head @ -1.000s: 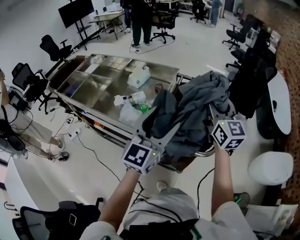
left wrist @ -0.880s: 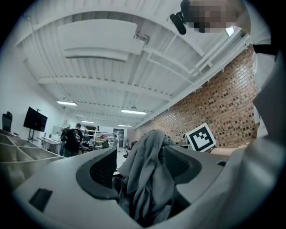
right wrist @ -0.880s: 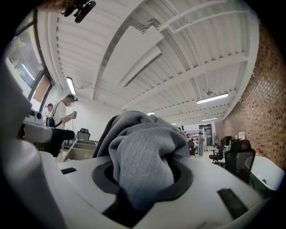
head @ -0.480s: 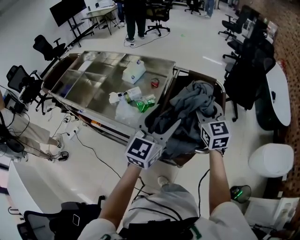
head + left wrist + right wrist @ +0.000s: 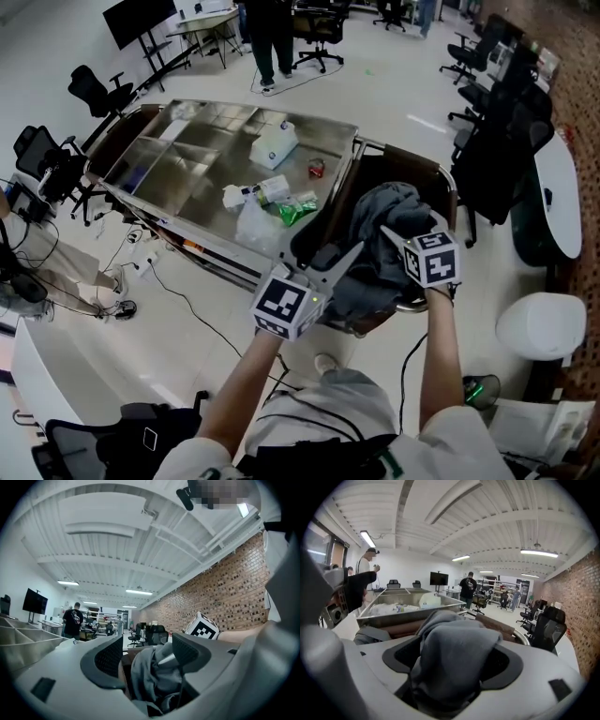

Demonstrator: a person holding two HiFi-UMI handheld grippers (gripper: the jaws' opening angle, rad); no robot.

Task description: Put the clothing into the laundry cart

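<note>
- Since a second ago, the grey clothing (image 5: 389, 220) has dropped from high above the laundry cart (image 5: 427, 161) and now lies heaped inside it.
- At the cart's near right edge, the right gripper (image 5: 452, 660) has its fingers opening, with grey cloth bunched between them.
- At the cart's near left edge, the left gripper (image 5: 147, 656) has its fingers apart, clamped on nothing; cloth shows just beyond them.
- A steel surface (image 5: 187, 159) adjoins the cart's left side and carries a white container (image 5: 275, 145).
</note>
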